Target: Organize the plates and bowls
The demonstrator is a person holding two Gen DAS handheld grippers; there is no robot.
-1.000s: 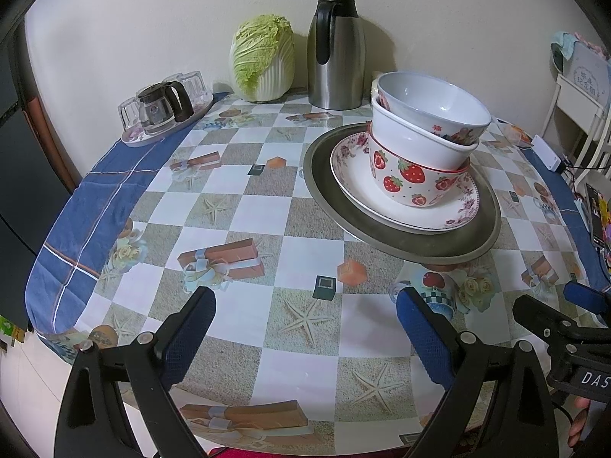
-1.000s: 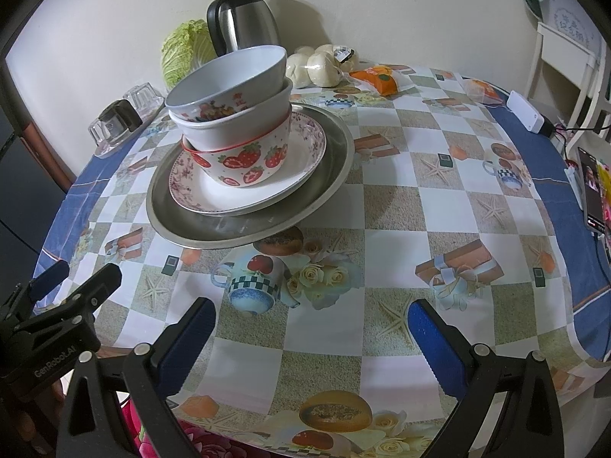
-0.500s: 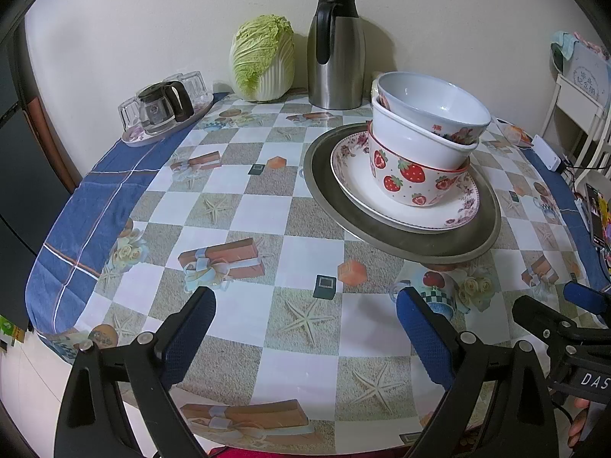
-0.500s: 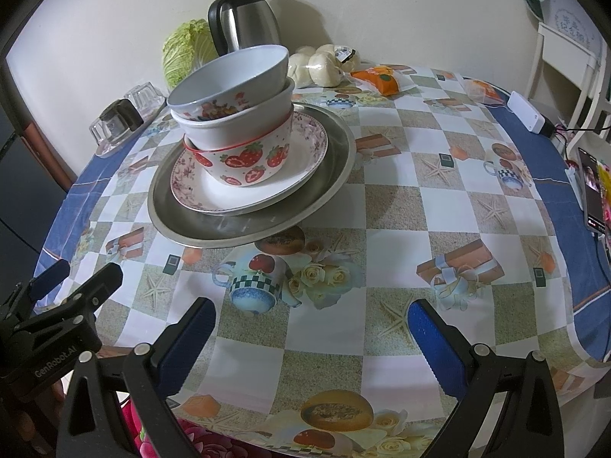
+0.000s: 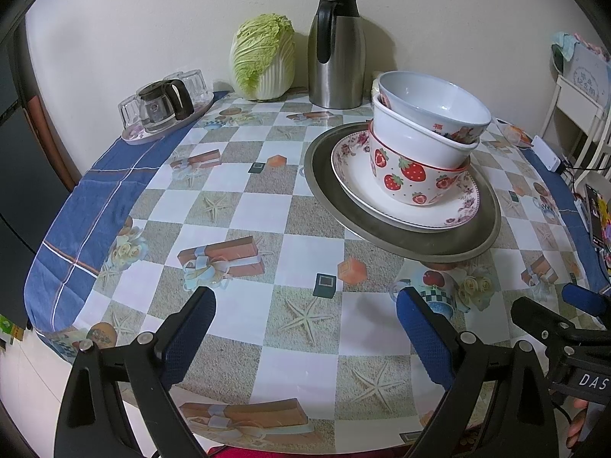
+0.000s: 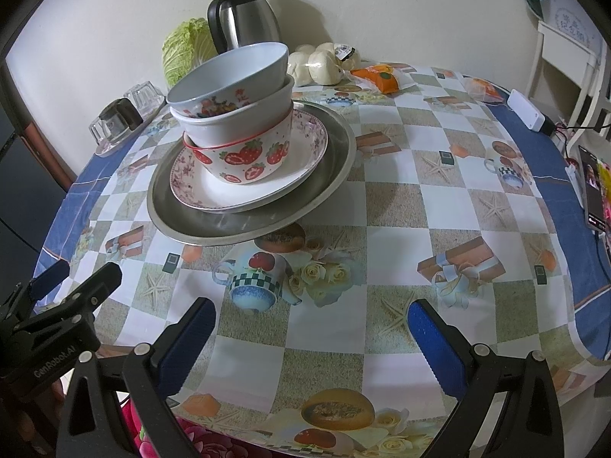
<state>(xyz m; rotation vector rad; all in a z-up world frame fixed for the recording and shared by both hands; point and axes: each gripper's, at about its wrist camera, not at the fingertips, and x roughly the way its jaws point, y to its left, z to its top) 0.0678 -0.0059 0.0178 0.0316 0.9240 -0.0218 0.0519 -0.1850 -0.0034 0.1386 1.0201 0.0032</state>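
A stack stands on the table: a grey metal plate (image 5: 401, 236) (image 6: 229, 225), a floral white plate (image 5: 359, 175) (image 6: 214, 194), a strawberry bowl (image 5: 412, 179) (image 6: 248, 160), a white bowl (image 5: 412, 141) (image 6: 233, 122) and a pale blue bowl (image 5: 431, 103) (image 6: 233, 72) on top, tilted. My left gripper (image 5: 305, 328) is open and empty near the table's front edge, short of the stack. My right gripper (image 6: 311, 330) is open and empty, also at the front edge, right of the stack.
A steel thermos (image 5: 336, 49), a cabbage (image 5: 263, 61) and a tray with a glass pot and cups (image 5: 164, 110) stand at the back. Buns (image 6: 324, 61), orange packets (image 6: 378, 76), a white box (image 6: 529, 108) and a phone (image 6: 592, 187) lie to the right.
Almost nothing: the right wrist view has shifted very slightly. Both grippers stay open and the stack has not moved.
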